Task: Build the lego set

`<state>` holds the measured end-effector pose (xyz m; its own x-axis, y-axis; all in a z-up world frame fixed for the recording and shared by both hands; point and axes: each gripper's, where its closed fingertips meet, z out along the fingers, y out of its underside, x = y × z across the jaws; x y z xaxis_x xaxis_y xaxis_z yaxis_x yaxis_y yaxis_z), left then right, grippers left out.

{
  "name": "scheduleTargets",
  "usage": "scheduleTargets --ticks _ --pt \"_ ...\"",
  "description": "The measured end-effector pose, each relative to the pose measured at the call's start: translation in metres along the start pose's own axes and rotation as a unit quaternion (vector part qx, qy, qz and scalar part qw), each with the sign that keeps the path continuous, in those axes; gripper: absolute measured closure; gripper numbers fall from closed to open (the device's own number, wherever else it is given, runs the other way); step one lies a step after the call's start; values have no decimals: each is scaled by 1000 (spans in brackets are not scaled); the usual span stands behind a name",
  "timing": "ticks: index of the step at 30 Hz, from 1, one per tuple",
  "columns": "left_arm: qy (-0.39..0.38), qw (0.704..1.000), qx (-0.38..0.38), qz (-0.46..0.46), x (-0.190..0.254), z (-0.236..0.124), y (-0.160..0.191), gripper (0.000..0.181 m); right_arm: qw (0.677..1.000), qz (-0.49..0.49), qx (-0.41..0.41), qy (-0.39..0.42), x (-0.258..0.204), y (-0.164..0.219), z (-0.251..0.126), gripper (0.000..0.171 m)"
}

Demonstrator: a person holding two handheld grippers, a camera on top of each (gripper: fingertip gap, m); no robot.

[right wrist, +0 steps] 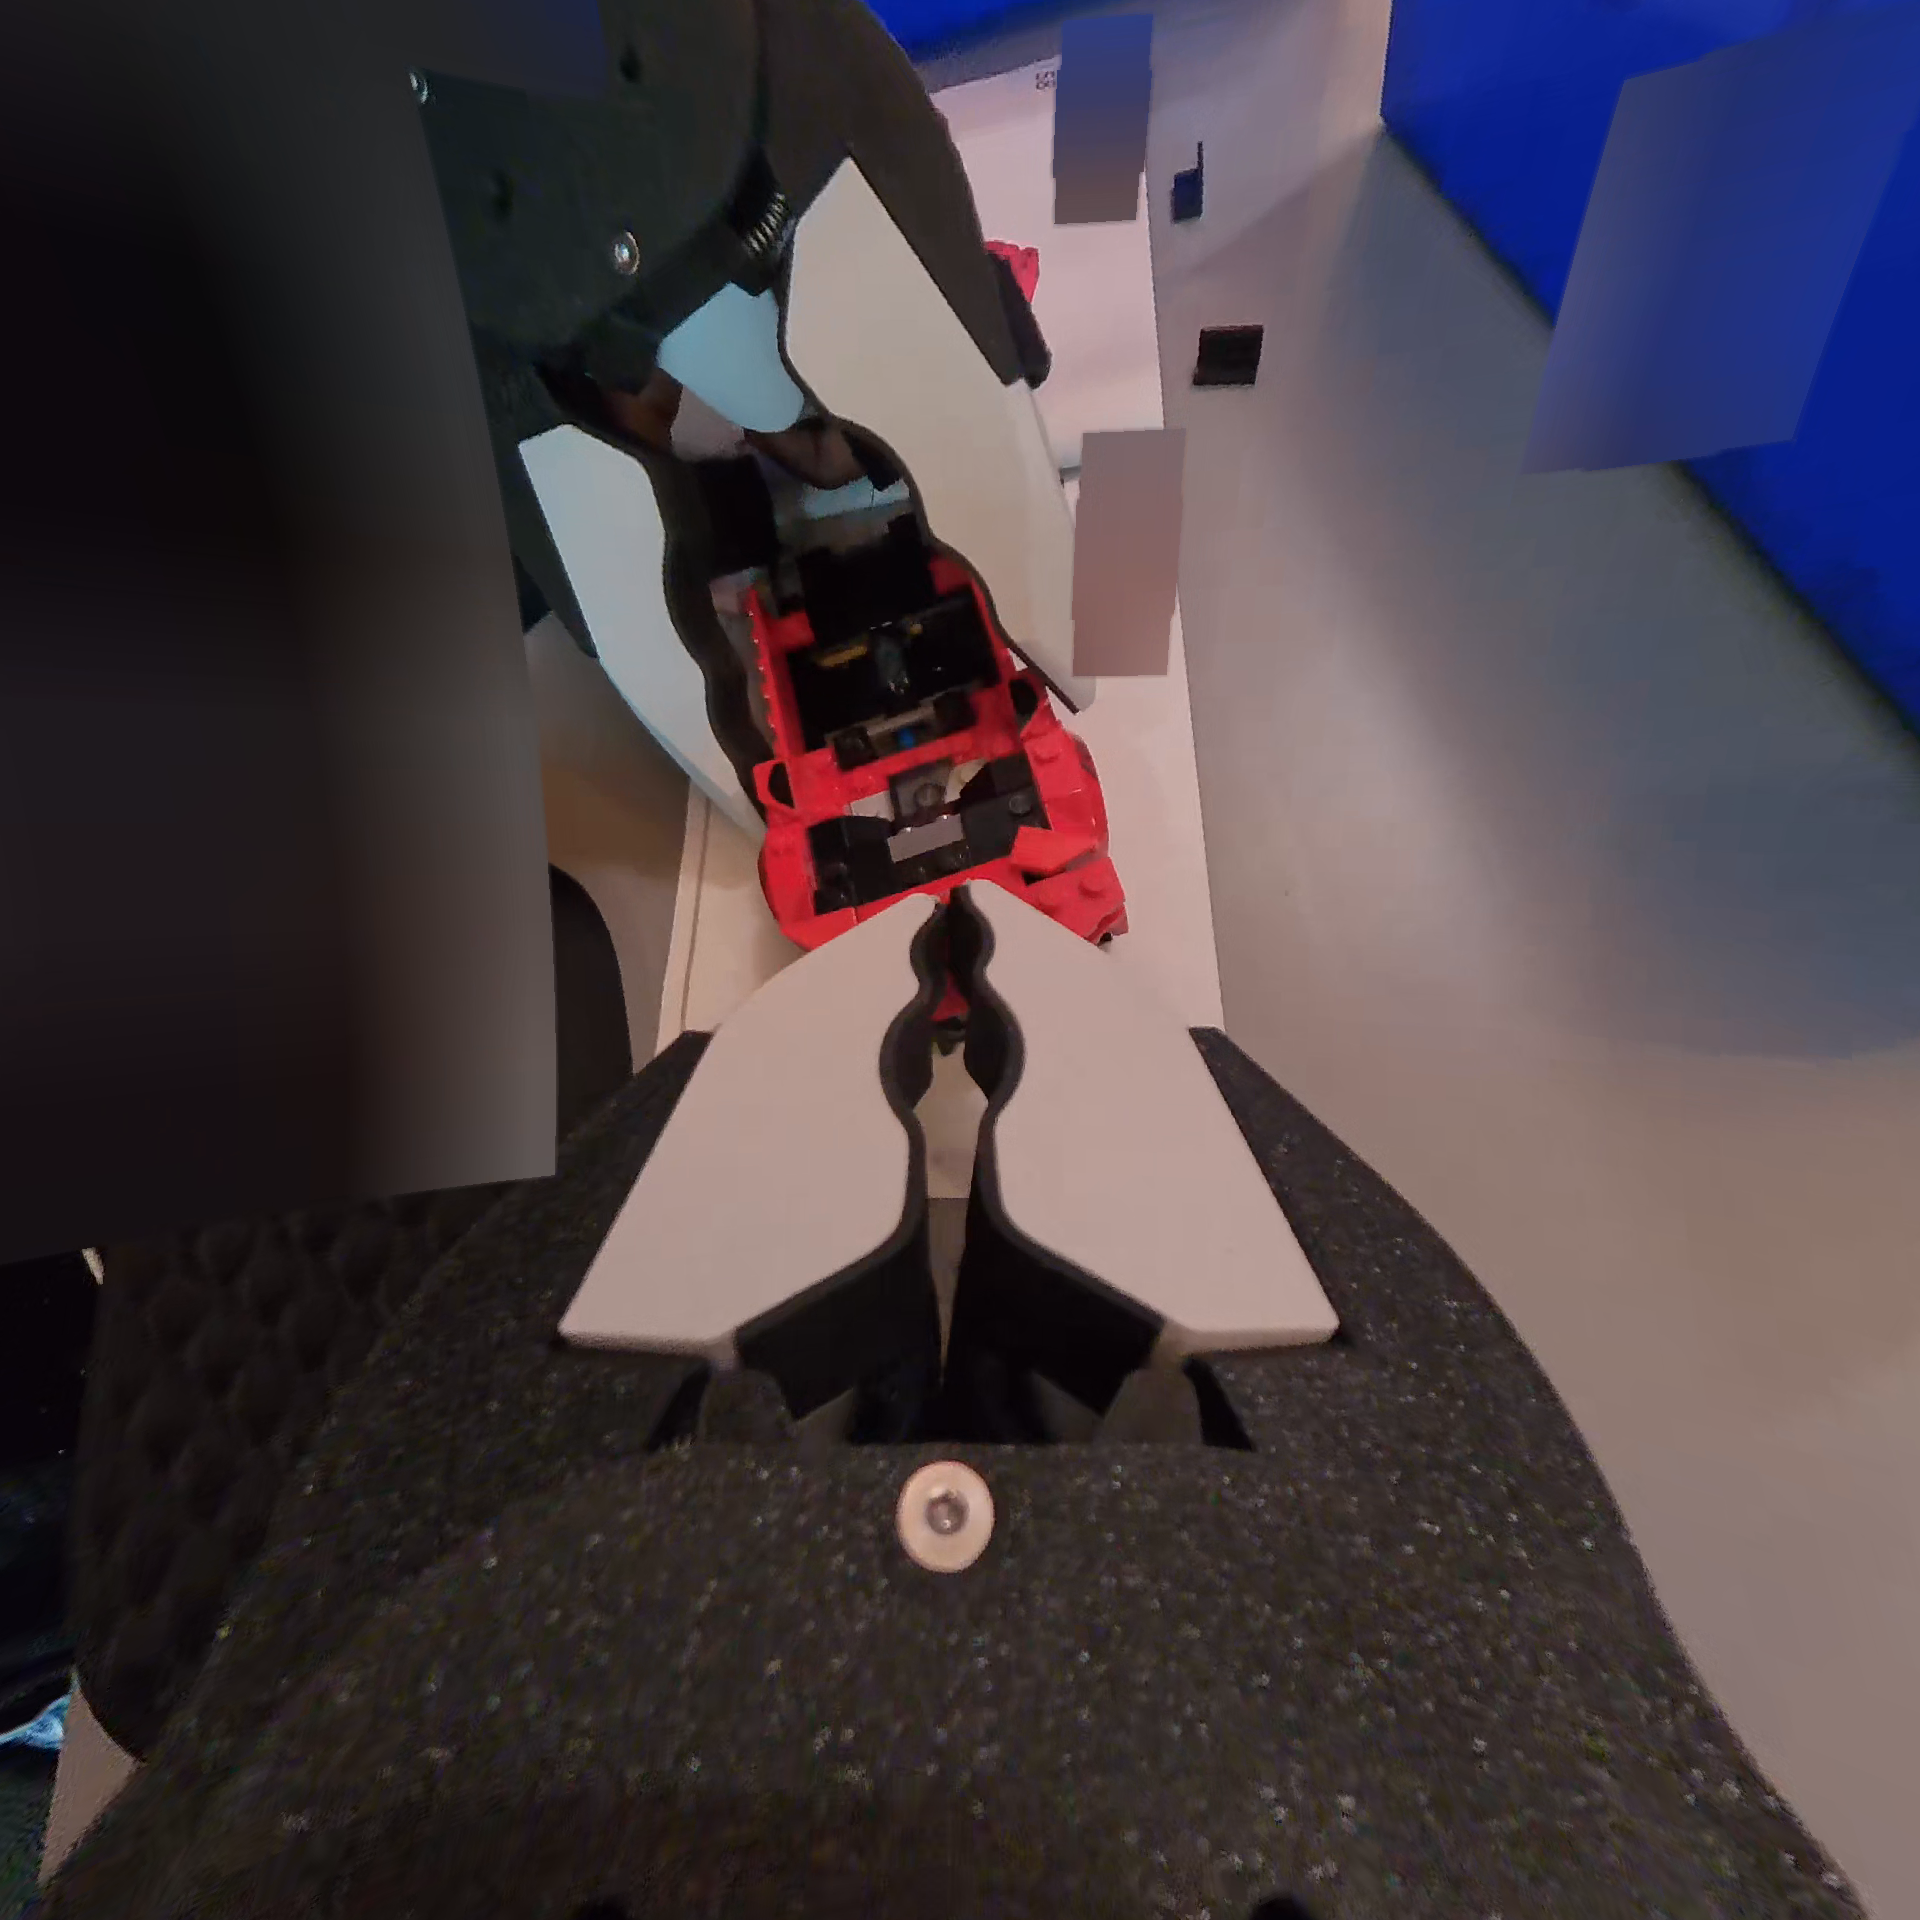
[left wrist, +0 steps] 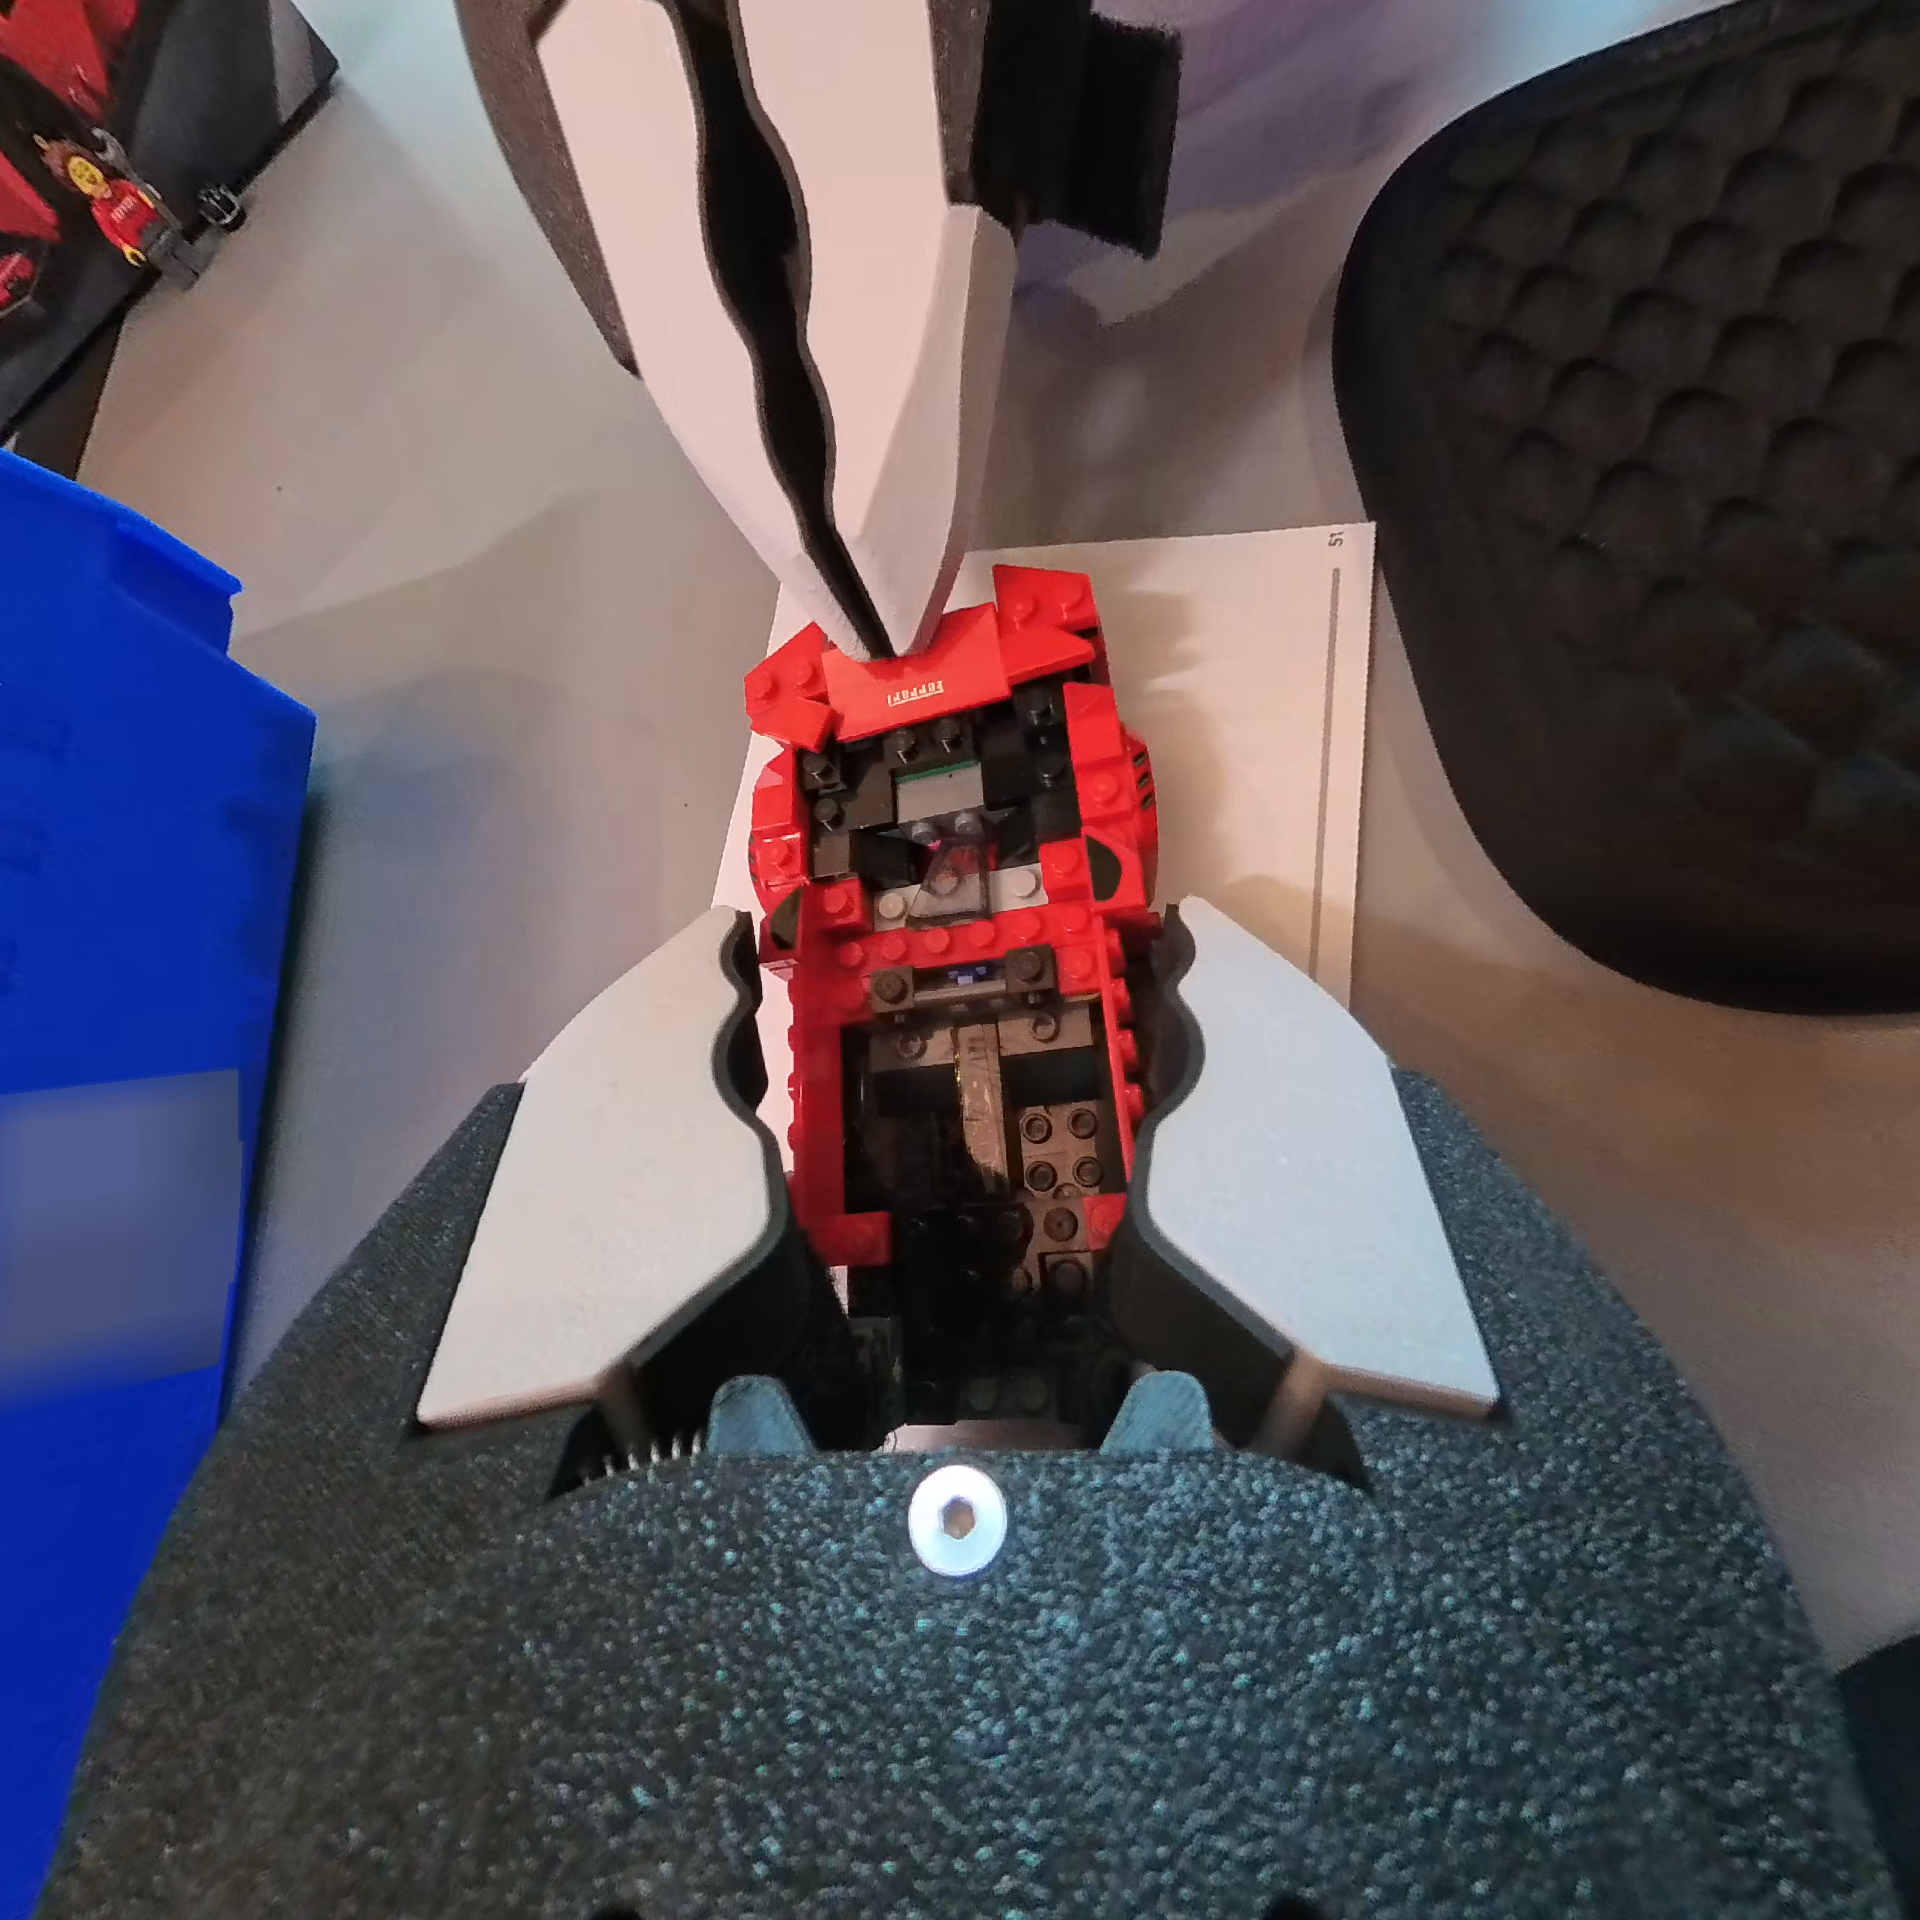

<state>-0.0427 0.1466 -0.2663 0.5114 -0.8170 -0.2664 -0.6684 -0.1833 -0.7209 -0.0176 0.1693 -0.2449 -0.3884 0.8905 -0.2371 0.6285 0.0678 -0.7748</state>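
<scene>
At the far left of the left wrist view, a blue bin (left wrist: 125, 935) stood on the pale worktop (left wrist: 468, 623), with a printed box bearing a minifigure picture (left wrist: 94, 197) behind it. The left claw (left wrist: 961, 935) was clamped on the red and black lego car (left wrist: 935, 935), its two fingers pressed against the car's sides around the open cockpit section. The car lay over a white sheet of paper (left wrist: 1247, 727) on the worktop. The right claw (left wrist: 883, 649) came down from above with its fingers drawn together, the tips touching a red sloped tile at the far end of the car. Whether those tips pinched anything could not be told. To the right lay a black quilted pad (left wrist: 1662, 520).

In the right wrist view, the right claw (right wrist: 951, 909) met the car (right wrist: 914, 800) at its near end, and the left claw (right wrist: 894, 727) gripped it beyond. A small black brick (right wrist: 1228, 355) lay loose on the worktop at the right.
</scene>
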Motion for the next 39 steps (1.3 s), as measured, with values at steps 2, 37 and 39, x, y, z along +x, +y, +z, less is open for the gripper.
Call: scheduleTargets --ticks 2,37,39 --pt "0 1000 0 0 0 0 0 109 1000 7 8 -4 0 0 0 171" --pt "10 1000 11 -24 -1 2 2 105 994 -91 -55 38 3 27 14 123" --pt "7 1000 5 -13 -1 0 2 104 994 -87 -53 33 2 27 14 121"
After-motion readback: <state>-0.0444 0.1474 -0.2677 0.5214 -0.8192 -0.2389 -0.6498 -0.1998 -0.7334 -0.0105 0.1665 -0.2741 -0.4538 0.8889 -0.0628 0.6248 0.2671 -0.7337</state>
